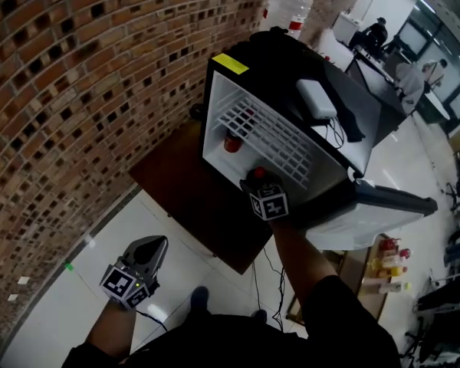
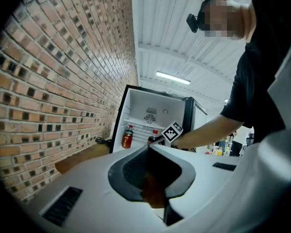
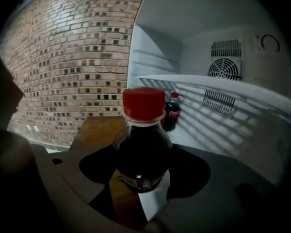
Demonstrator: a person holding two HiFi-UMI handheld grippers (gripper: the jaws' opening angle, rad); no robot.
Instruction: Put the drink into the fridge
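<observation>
My right gripper (image 3: pixel 143 171) is shut on a dark cola bottle (image 3: pixel 143 147) with a red cap, held upright at the mouth of the open mini fridge (image 1: pixel 291 60). In the head view the right gripper (image 1: pixel 259 184) and the bottle's red cap (image 1: pixel 257 173) sit at the fridge's lower front edge, below the white wire shelf (image 1: pixel 264 133). A second cola bottle (image 3: pixel 171 111) stands deep inside on the fridge floor. My left gripper (image 1: pixel 155 244) hangs low at the left over the floor, jaws together and empty. The left gripper (image 2: pixel 150 152) faces the fridge from a distance.
The fridge stands on a low wooden table (image 1: pixel 192 198) against a brick wall (image 1: pixel 77 90). Its door (image 1: pixel 383 205) swings open to the right. A white box (image 1: pixel 316 98) lies on the fridge top. A water jug (image 1: pixel 287 6) stands behind. Several bottles (image 1: pixel 387 267) fill a rack at lower right.
</observation>
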